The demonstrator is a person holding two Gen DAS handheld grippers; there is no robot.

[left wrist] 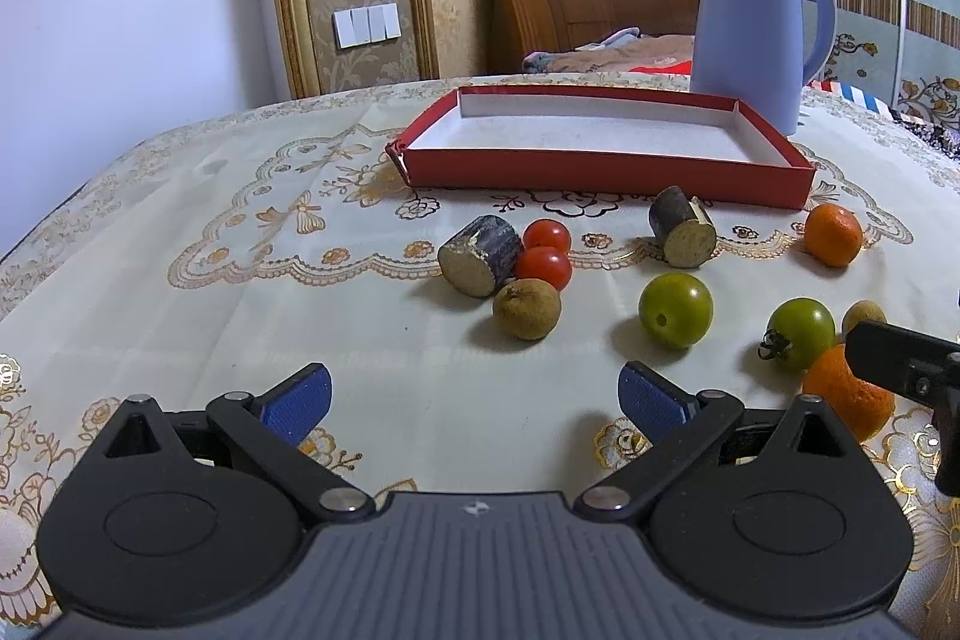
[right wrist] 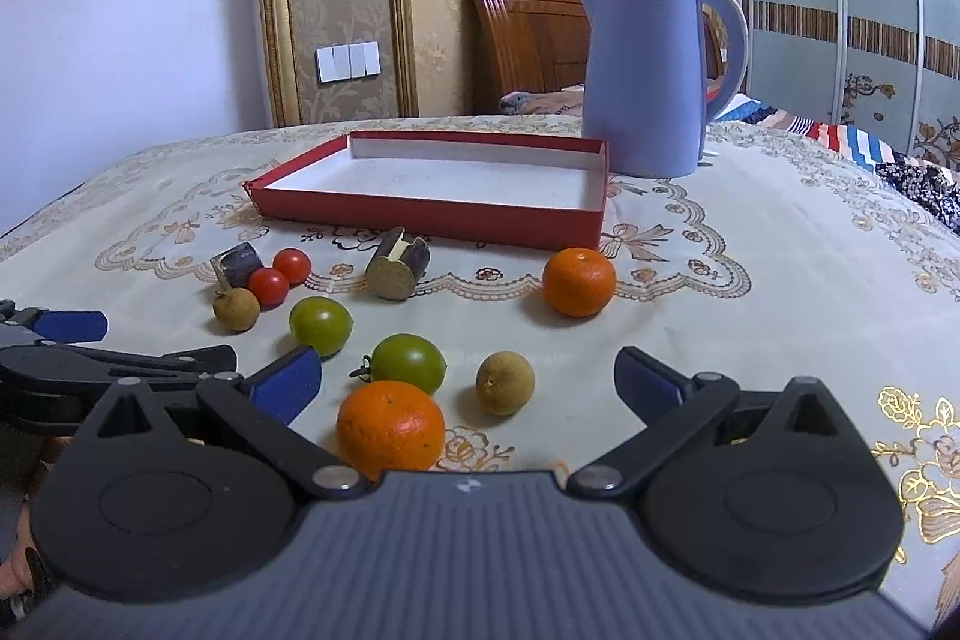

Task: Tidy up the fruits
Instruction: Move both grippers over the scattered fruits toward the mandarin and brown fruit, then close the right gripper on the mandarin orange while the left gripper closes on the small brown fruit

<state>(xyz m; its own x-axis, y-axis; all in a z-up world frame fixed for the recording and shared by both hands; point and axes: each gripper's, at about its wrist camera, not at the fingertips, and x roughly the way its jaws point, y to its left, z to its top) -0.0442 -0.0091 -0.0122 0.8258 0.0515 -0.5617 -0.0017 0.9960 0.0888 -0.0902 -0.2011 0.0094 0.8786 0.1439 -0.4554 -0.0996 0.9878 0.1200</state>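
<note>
Both the left gripper [left wrist: 475,395] and the right gripper [right wrist: 468,382] stand wide and empty near the scattered fruits, the right one framing the nearest orange [right wrist: 390,427], presumably for transfer into the empty red tray [right wrist: 432,214] at the far side.

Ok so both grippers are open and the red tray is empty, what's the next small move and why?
Probably ease the right gripper forward and close on the near round orange mandarin. It lies just ahead of the open jaws, nearest of all the fruit, and the shallow red cardboard tray holds nothing yet. The left gripper has no fruit as close.
</note>
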